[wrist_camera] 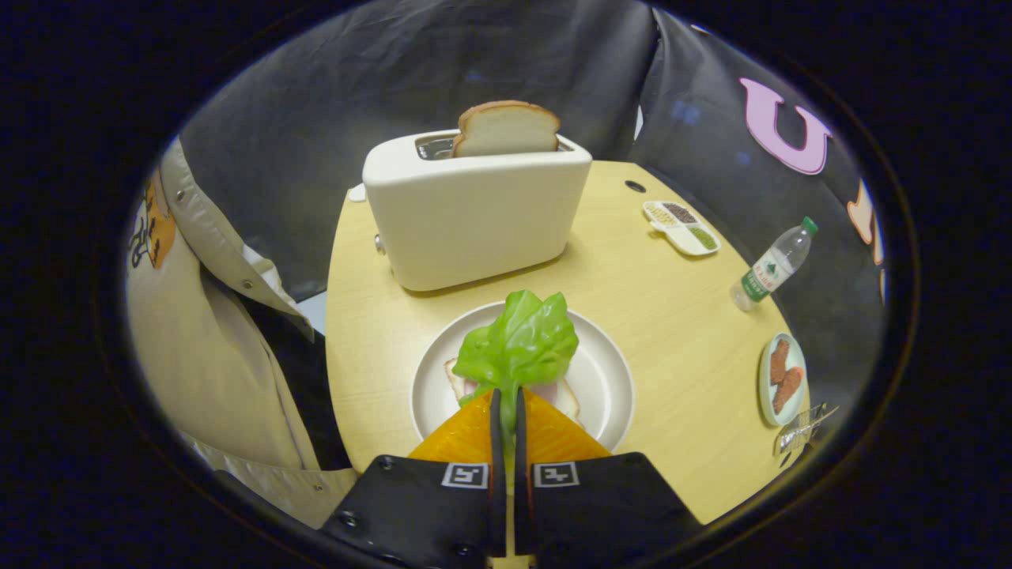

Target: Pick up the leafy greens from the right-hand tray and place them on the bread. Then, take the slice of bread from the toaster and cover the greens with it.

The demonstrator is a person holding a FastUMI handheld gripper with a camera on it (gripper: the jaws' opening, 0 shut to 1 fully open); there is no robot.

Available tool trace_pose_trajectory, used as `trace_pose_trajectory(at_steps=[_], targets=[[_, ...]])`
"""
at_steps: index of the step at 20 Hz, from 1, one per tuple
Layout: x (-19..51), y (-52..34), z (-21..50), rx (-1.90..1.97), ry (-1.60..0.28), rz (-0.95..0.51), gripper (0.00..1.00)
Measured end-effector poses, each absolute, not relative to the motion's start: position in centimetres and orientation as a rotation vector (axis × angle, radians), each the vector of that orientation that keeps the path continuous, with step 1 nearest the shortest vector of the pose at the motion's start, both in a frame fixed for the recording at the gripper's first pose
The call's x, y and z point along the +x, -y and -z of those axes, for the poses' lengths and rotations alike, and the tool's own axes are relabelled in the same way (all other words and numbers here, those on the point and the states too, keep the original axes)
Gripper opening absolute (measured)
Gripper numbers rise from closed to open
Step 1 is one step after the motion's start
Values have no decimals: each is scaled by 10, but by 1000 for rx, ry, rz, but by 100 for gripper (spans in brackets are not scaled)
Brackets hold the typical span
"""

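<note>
My gripper (507, 395) is shut on the stem of the leafy greens (520, 341), a bright green leaf that stands up just ahead of the fingertips. Beneath the leaf lies a slice of bread (566, 395) with a pale filling on a round white plate (609, 371); most of that bread is hidden by the leaf and my fingers. Beyond the plate stands a cream toaster (474, 209) with a second slice of bread (506, 129) sticking up out of its slot.
The round wooden table (680, 316) also carries a small divided tray of seeds (682, 227), a water bottle (775, 265) lying tilted, and a small plate with brown pieces (783, 378) at the right. A person in a beige jacket (221, 356) stands close on the left.
</note>
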State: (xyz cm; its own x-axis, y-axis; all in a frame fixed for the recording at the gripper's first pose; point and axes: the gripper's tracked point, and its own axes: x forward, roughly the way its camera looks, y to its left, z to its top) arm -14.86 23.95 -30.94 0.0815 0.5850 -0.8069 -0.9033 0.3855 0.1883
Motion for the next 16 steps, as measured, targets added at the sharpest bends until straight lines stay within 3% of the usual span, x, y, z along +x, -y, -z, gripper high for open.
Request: trace_pose_trajectory(at_steps=[8, 16], targets=[[-139, -233, 341, -443, -1001, -1132, 8], [-141, -228, 357, -483, -1034, -1126, 39]])
